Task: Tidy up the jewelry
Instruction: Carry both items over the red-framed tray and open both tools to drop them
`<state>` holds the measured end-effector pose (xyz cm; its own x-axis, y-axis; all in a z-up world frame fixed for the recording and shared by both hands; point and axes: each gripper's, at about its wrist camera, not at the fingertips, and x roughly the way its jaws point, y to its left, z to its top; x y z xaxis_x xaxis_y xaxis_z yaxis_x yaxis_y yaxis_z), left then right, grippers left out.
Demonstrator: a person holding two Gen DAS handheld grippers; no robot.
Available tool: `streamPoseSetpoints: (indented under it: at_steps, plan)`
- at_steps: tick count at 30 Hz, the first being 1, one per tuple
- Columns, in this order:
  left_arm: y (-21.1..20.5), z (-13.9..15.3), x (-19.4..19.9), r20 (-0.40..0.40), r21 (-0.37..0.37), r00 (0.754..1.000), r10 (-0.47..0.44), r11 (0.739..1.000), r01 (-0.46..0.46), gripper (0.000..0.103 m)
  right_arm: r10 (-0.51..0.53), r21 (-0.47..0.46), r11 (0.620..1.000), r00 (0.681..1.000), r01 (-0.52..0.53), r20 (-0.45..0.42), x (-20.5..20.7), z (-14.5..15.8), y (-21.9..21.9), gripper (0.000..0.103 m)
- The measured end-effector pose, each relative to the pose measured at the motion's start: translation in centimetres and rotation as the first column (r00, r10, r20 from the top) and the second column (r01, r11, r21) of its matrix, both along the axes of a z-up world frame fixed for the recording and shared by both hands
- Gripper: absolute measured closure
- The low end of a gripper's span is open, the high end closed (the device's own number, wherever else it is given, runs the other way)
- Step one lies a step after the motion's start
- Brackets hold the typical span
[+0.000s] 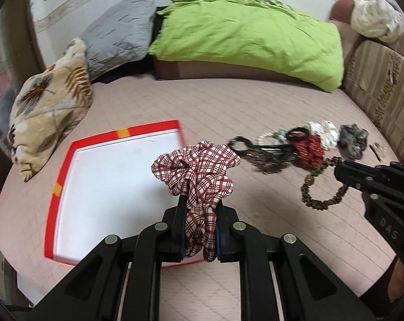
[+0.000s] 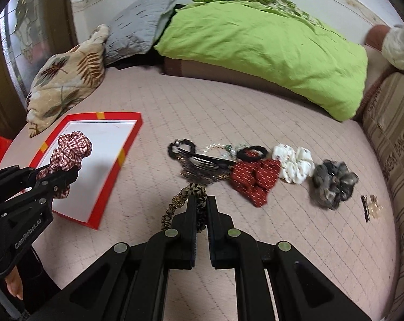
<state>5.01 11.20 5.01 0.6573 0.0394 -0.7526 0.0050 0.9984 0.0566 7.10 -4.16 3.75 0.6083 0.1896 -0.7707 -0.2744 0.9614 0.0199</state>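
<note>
Two items are in transit at once, one in each tool. The left tool [image 1: 199,200] pinches a red-and-white plaid scrunchie [image 1: 199,171] between its fingers; the fabric bulges above the tips and a fold hangs down between the jaws. The right tool [image 2: 202,203] has its jaws pressed nearly together on a thin leopard-print beaded band [image 2: 186,200], which dangles in a loop below the tips.

The step in hand appears to be the carry from the bed to the red box [image 1: 60,184]. The box lies open on the left of the pink quilted bed [image 1: 228,107], its white floor bare as far as the views show. In the right wrist view the plaid scrunchie hangs over the near left part of the box. The beaded band is between the box and the remaining items.

The remaining items lie in a row to the right: a black ring hair tie [image 2: 182,147], a dark fringed piece [image 2: 202,171], a red dotted scrunchie [image 2: 255,179], a white floral scrunchie [image 2: 292,165], a grey scrunchie [image 2: 335,184] and a small clip [image 2: 370,208] at the far right end.

The next move likely calls for lowering the left tool inside the red rim, then spreading the jaws so that the scrunchie drops flat. The right tool must travel left across the bed, clear the rim and keep the dangling loop from catching on it. Space should be left in the box for the remaining items.
</note>
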Motion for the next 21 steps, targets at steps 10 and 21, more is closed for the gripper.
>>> streamPoseSetpoints:
  at_steps: [10,21]
  plan:
    - [7.5,-0.9,2.7,-0.011,0.019,0.994,0.113,0.993,-0.113,0.088,0.125,0.029,0.992,0.992,-0.125,-0.004,3.5,1.6,7.3,0.096]
    - [18.6,-3.6,9.7,-0.081,-0.06,0.964,0.252,0.965,-0.257,0.088,0.237,0.088,0.968,0.971,-0.234,-0.022,9.9,0.1,16.5,0.096]
